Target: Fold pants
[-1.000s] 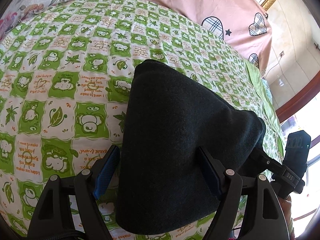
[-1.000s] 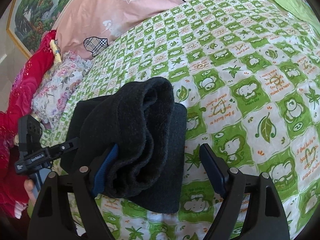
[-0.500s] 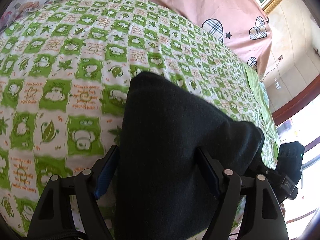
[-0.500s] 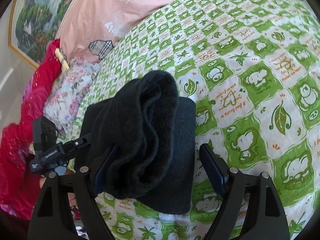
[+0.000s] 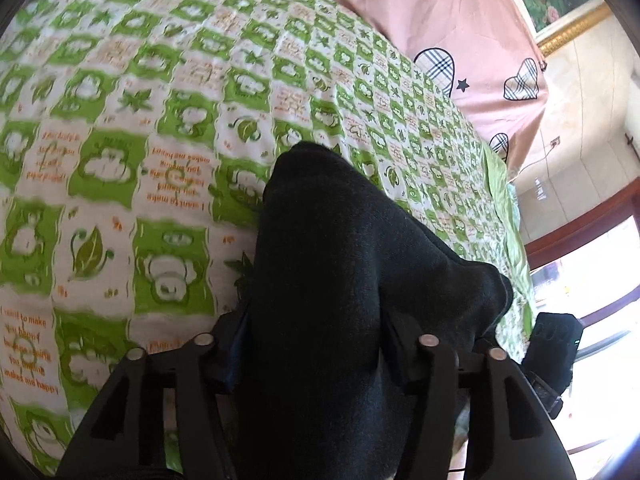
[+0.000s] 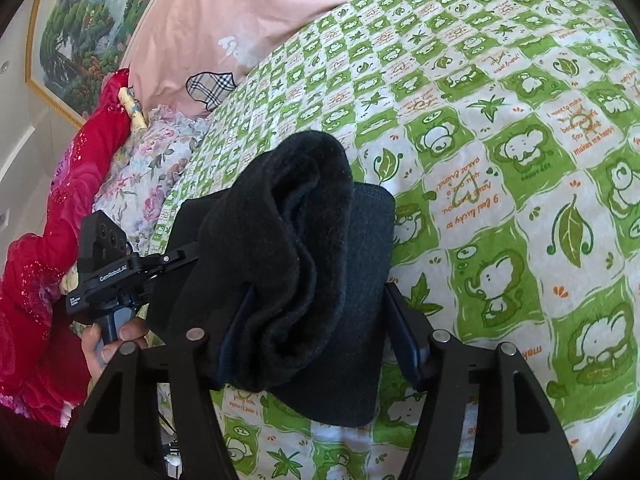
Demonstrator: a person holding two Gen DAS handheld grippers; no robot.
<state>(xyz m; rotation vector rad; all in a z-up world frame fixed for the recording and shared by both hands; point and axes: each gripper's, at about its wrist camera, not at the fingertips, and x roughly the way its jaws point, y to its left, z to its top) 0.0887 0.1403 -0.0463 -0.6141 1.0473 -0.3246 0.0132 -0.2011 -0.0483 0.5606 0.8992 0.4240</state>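
On the green-and-white checked bedsheet (image 6: 500, 128), printed with cartoon animals and leaves, lay the black pants (image 6: 304, 256), folded into a thick bundle at lower centre of the right wrist view. Upper layer was a fuzzy rolled fold; beneath it a flatter dark panel reached to the right, its edge square against the sheet. Right gripper (image 6: 320, 332) straddled the bundle from below: jaws were closing, the left blue-padded finger (image 6: 234, 332) lay against the rolled fold, the right finger (image 6: 404, 332) sat just beside the flat panel's edge; whether that pad pressed the cloth could not be told. Left of the bundle in the same view a second black device marked "GenRobot.AI" showed, with a hand (image 6: 106, 344) wrapped round its handle at lower left. Behind it, a red garment (image 6: 52, 216) and a floral cloth (image 6: 148, 176) lay bunched along the bed's edge; a pink quilt (image 6: 240, 20) with plaid hearts and a framed landscape painting (image 6: 92, 28) filled the upper left. Left wrist view, blurred: the pants (image 5: 344, 280) filled lower centre as a dark mound, and the left gripper (image 5: 316, 356) had its jaws closing on the cloth between them, both fingers half buried by it. Pink quilt (image 5: 460, 28) sat upper right.
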